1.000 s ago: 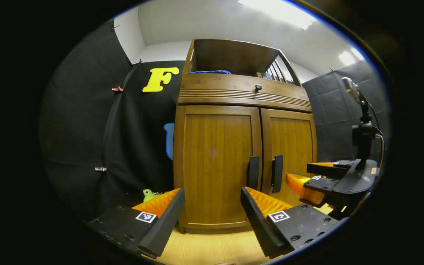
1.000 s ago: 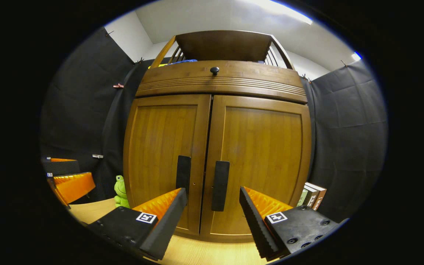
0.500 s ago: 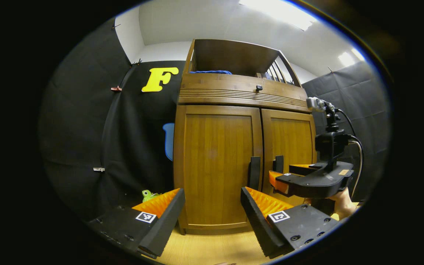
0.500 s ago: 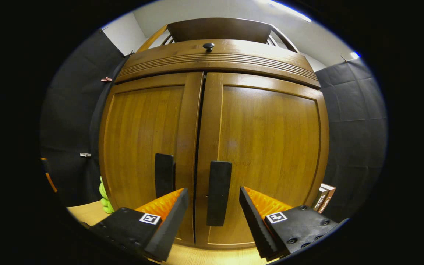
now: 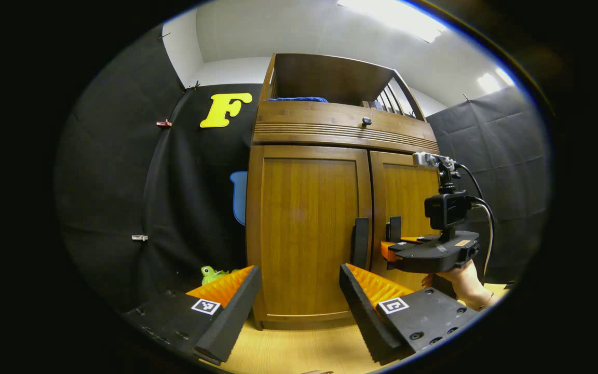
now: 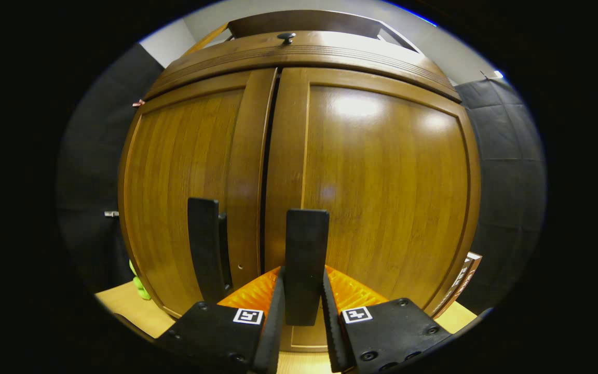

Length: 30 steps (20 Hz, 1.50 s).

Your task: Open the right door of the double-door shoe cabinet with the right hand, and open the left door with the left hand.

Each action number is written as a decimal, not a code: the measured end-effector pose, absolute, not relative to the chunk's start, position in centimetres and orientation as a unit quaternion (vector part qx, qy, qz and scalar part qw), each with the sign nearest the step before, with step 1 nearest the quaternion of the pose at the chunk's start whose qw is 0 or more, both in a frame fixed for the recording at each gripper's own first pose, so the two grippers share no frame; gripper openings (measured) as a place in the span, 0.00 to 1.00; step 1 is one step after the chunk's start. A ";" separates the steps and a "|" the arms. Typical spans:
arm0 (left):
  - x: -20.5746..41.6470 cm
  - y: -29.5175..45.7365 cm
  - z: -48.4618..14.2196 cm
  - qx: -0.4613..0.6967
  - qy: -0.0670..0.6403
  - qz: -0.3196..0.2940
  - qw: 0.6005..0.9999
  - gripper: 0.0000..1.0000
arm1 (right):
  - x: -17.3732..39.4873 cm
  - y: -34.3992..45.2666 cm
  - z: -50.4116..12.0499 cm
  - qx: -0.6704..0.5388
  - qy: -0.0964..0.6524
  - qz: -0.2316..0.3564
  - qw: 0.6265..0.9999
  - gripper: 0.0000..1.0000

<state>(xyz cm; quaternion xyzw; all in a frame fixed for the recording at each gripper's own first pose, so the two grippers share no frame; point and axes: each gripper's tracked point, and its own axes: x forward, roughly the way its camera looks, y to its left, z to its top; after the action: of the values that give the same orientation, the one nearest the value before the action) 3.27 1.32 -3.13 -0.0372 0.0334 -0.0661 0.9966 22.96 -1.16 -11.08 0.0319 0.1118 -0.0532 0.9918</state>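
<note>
While the left gripper (image 5: 299, 291) hangs wide open and empty, the right gripper (image 6: 301, 301) clamps the right door's handle (image 6: 306, 259); both doors closed.

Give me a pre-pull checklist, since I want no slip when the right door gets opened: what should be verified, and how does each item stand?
1. Right gripper closed around the right door handle: ok, a finger on each side.
2. Firm contact of both fingers: cannot tell, they look pressed against it.
3. Grip height: ok, low on the handle.
4. Right door not yet opened: ok, flush with the left door.
5. Left gripper out of the door's swing: ok, open and back from the cabinet.
6. Left door handle free: ok.
</note>
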 end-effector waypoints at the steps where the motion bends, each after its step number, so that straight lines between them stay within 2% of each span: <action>1: 3.3 1.3 -3.1 -0.039 0.035 -0.066 0.996 0.95 | 22.7 -1.2 -10.5 0.034 0.102 -0.054 0.993 0.36; 2: 3.3 1.3 -3.3 -0.039 0.037 -0.066 0.996 0.95 | 23.0 -1.1 -11.0 0.035 0.110 -0.053 0.992 0.28; 3: 3.3 1.2 -3.4 -0.038 0.038 -0.066 0.996 0.94 | 22.8 -1.1 -10.7 0.036 0.107 -0.053 0.992 0.27; 4: 3.1 1.3 -3.5 -0.036 0.039 -0.066 0.996 0.94 | 23.0 -1.3 -10.7 0.041 0.109 -0.054 0.992 0.33; 6: 3.0 1.4 -3.4 -0.033 0.038 -0.063 0.997 0.94 | 23.0 -1.2 -10.8 0.035 0.108 -0.056 0.992 0.17; 7: 2.9 1.4 -3.3 -0.033 0.037 -0.062 0.997 0.94 | 22.8 -1.2 -10.7 0.031 0.107 -0.055 0.992 0.22; 8: 2.9 1.4 -3.3 -0.034 0.037 -0.062 0.997 0.95 | 22.9 -1.2 -10.8 0.031 0.110 -0.053 0.992 0.17; 9: 2.8 1.5 -3.1 -0.036 0.036 -0.061 0.997 0.95 | 22.7 -1.2 -10.7 0.034 0.110 -0.050 0.992 0.22; 10: 2.8 1.5 -3.0 -0.038 0.036 -0.061 0.997 0.95 | 22.5 -1.1 -10.7 0.037 0.112 -0.047 0.992 0.17; 11: 2.8 1.5 -2.9 -0.041 0.035 -0.060 0.997 0.94 | 22.1 -1.1 -10.6 0.037 0.111 -0.045 0.992 0.17; 12: 2.7 1.6 -2.9 -0.042 0.034 -0.060 0.997 0.95 | 21.6 -1.0 -10.5 0.036 0.109 -0.043 0.992 0.21; 15: 2.6 1.6 -3.0 -0.042 0.036 -0.062 0.997 0.95 | 19.9 -1.2 -10.2 0.040 0.109 -0.032 0.993 0.21; 16: 2.6 1.5 -3.1 -0.043 0.037 -0.064 0.996 0.96 | 19.4 -1.2 -10.1 0.043 0.108 -0.028 0.993 0.26; 17: 2.5 1.4 -3.1 -0.043 0.039 -0.066 0.996 0.96 | 18.7 -1.3 -9.9 0.043 0.108 -0.026 0.993 0.21; 25: 0.8 -0.5 -2.4 -0.045 0.038 -0.079 0.995 0.96 | 13.2 -2.9 -8.7 0.040 0.106 -0.011 0.993 0.21; 26: 0.6 -0.7 -2.4 -0.046 0.038 -0.080 0.995 0.96 | 12.8 -3.0 -8.7 0.040 0.108 -0.010 0.993 0.26; 27: 0.4 -0.8 -2.4 -0.045 0.040 -0.080 0.995 0.96 | 12.5 -3.2 -8.6 0.040 0.108 -0.009 0.993 0.17; 28: 0.2 -0.9 -2.5 -0.044 0.042 -0.080 0.995 0.96 | 12.1 -3.4 -8.5 0.039 0.108 -0.009 0.993 0.26; 30: -0.2 -1.1 -2.4 -0.041 0.044 -0.079 0.995 0.96 | 11.3 -3.7 -8.3 0.036 0.107 -0.011 0.994 0.26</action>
<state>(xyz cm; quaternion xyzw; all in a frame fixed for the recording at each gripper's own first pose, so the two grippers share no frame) -0.23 -1.08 -2.36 -0.0412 0.0439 -0.0793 0.9950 11.34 -3.69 -8.31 0.0362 0.1066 -0.0106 0.9936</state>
